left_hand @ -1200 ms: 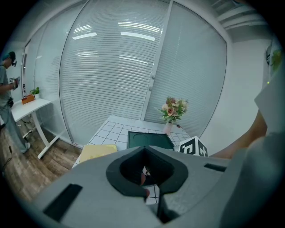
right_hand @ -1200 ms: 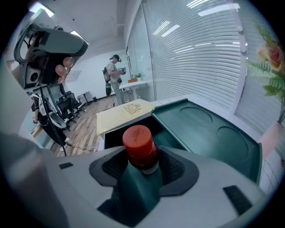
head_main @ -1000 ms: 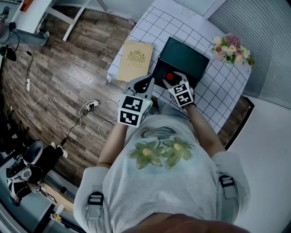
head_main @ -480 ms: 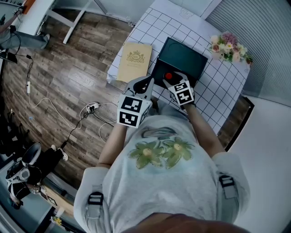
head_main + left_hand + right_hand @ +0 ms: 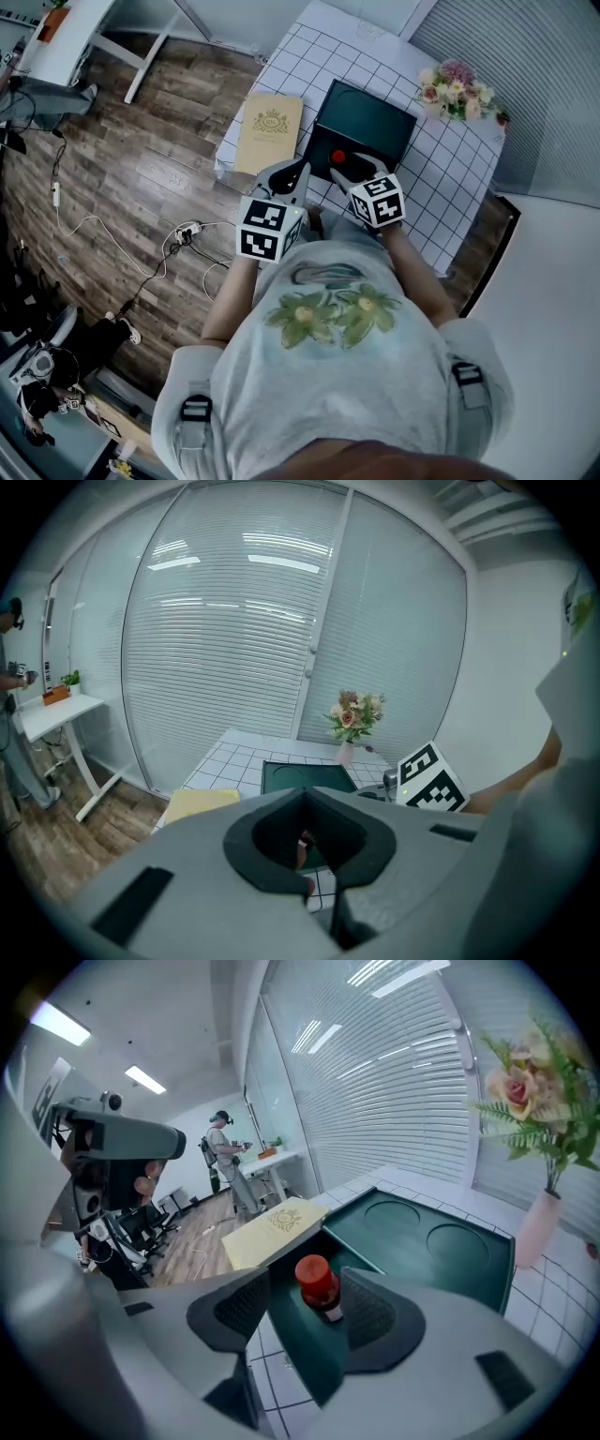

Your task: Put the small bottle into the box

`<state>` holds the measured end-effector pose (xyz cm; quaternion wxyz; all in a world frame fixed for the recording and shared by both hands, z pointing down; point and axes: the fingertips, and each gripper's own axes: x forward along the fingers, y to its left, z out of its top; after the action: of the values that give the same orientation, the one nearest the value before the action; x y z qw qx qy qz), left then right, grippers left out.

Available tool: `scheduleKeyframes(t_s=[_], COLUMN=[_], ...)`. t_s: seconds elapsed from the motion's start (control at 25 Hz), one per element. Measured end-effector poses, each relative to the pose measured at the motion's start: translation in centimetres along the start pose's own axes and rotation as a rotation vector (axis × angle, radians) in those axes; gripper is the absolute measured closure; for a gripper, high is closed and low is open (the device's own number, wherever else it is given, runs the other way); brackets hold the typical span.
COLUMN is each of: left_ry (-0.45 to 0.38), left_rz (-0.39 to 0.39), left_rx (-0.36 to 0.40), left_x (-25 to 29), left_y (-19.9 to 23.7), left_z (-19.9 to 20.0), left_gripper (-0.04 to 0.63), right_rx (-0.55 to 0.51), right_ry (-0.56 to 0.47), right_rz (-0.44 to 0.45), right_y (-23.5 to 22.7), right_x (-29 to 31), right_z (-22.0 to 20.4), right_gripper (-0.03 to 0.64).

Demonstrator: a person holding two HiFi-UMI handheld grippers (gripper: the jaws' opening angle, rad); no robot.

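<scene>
One small bottle (image 5: 318,1286) between right gripper (image 5: 309,1309) fingers (image 5: 377,1321); label unreadable.

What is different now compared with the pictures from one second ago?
The right hand-held gripper has drawn back a little toward the person, and its jaws stand apart around the small bottle, which stands in the box. The left hand-held gripper, shut and empty, and the yellow lid stayed put.

Dark wood plank floor (image 5: 141,141) fills the left of the head view, with white cables (image 5: 94,220) lying across it. A white desk (image 5: 66,47) stands at upper left. A white grid-patterned table (image 5: 450,187) sits at top centre. Grey slatted blinds (image 5: 544,84) cover the upper right. In the right gripper view, ceiling strip lights (image 5: 141,1077) glow at upper left.
</scene>
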<state>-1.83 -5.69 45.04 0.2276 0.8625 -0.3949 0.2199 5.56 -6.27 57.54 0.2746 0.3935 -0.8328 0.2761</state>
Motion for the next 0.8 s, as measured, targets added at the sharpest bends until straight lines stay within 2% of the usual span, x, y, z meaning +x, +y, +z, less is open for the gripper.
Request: scheduleKeyframes(t_s=[0.32, 0.52, 0.64, 0.8], left_ry=[0.005, 0.017, 0.026, 0.037], left_rz=[-0.013, -0.022, -0.031, -0.045], left_rx=[0.002, -0.002, -0.003, -0.008], left_x=[0.2, 0.4, 0.7, 0.9], left_y=[-0.8, -1.4, -1.8, -2.3], left_z=[-0.5, -1.1, -1.4, -1.8], left_gripper=[0.591, 0.591, 0.591, 0.591], right_rx=[0.015, -0.005, 0.007, 0.092], right_ry=[-0.034, -0.076, -0.106, -0.142], right_rz=[0.026, 0.038, 0.097, 0.191], right_y=[1.2, 2.0, 3.1, 4.5], right_x=[-2.4, -4.1, -5.0, -6.2], right_z=[0.4, 0.8, 1.2, 1.9], right_gripper=[0.412, 0.583, 0.605, 0.609])
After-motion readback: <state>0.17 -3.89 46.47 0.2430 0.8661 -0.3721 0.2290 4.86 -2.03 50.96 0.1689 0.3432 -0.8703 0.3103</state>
